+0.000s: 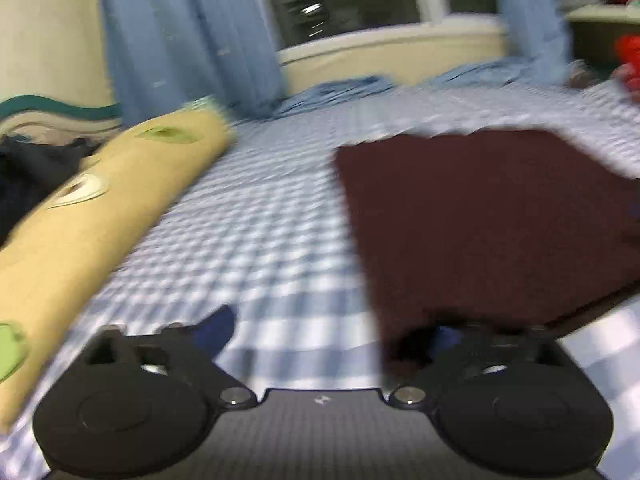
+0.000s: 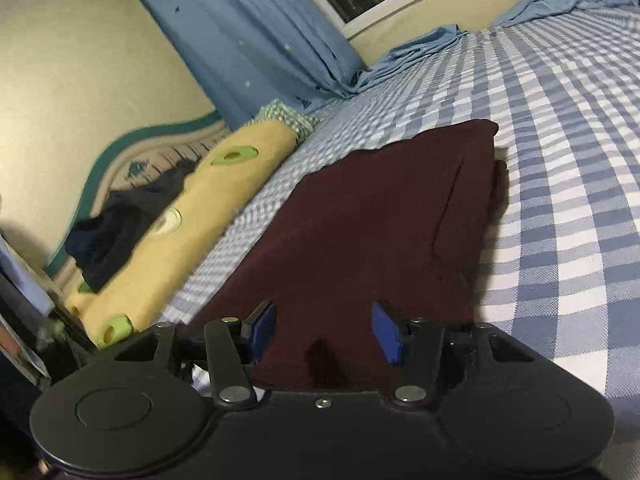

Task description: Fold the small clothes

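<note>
The maroon garment lies flat on the bed, directly ahead of the right gripper and running away from it as a long, folded slab of matte, knit-like cloth with a seam line down its right part. Its near edge passes under and between the blue pads, which stand apart and press on nothing, so this gripper is open over the cloth.

The left wrist view is blurred. There the same garment sits ahead and to the right of the left gripper, a dark rectangle whose near corner drapes over the right finger. The left finger's blue pad stands clear over bare sheet, with a wide gap to the covered one: jaws open.

The bed sheet is a blue-and-white check weave. To the left of both grippers lies a long yellow bolster pillow with green avocado prints. Only the right view shows dark navy clothing heaped on it sharply, and the bolster's gathered end. Only the left view shows red objects far right. Blue curtains hang beyond.
</note>
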The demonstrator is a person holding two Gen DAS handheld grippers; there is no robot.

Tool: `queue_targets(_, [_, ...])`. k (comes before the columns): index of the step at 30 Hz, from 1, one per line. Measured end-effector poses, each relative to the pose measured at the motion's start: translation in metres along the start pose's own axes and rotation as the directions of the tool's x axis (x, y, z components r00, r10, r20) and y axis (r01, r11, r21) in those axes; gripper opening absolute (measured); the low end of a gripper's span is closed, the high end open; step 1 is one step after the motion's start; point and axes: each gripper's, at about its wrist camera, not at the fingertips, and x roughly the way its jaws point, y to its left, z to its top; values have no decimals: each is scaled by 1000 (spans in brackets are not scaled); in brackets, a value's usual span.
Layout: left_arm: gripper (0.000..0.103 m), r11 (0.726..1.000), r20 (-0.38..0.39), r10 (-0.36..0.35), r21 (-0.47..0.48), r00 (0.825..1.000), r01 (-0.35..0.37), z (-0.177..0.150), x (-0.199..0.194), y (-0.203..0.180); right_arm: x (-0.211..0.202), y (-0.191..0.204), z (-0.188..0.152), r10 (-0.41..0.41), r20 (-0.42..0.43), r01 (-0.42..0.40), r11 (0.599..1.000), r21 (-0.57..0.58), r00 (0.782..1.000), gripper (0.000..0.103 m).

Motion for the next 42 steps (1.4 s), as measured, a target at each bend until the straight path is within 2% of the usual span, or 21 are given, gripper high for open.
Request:
queue_targets(2, [103,984,-52,-85,-164,995,75,-6,7,28,0,-4,-3,-29,7,29,1000,-11,1000,41])
queue_targets(3, [103,974,-63,-106,-205,992,91,-7,9,36,-3,-8,-5,-52,25,52,999,-6,998,37])
queue_targets(5, [103,980,-57,-85,-184,995,73,-6,6,34,-7,-16,-10,-97,40,97,995,-5,994,28])
queue_targets(7, [103,986,-44,-57,-159,997,49,-9,3,32,-10,-23,-16,-100,39,99,995,18,994,27])
queue_targets(11, [103,970,-79,-115,-223,990,95,-11,9,42,-11,-24,-20,-100,22,100,995,0,995,27])
queue_targets(13, [103,971,-92,-147,-200,985,127,-9,6,40,-9,-23,-21,-103,21,103,995,-13,995,27])
queue_targets(16, [103,966,-128,-217,-172,968,194,-10,-10,46,-9,-25,-20,-95,17,95,995,-3,995,31])
queue_targets(18, [103,965,-155,-241,-144,958,220,-13,-26,49,-10,-25,-18,-78,15,78,997,18,997,40])
queue_targets(22, [103,958,-69,-248,-164,966,234,-2,-63,62,-18,-11,-15,-79,33,79,997,-7,996,50])
queue_targets(24, [103,949,-14,-253,-197,967,245,12,-66,68,-25,1,-14,-69,59,72,997,-41,996,57])
queue_targets(29, [103,936,31,-265,-231,964,265,49,-28,59,-24,21,4,-13,88,18,999,-48,996,59])
queue_targets(31, [103,946,1,-260,-202,966,255,53,-6,46,-20,26,12,10,98,-6,999,-38,995,59])
queue_targets(35, [103,969,-138,-242,-87,960,231,28,26,19,-8,26,14,3,51,-2,999,-35,999,59])
queue_targets(39, [103,944,-146,-304,-179,941,277,9,26,32,1,7,-5,-66,-23,66,998,7,998,57])
queue_targets(42, [103,941,-141,-313,-183,939,286,7,23,37,-5,-7,-18,-62,-10,62,998,26,998,52])
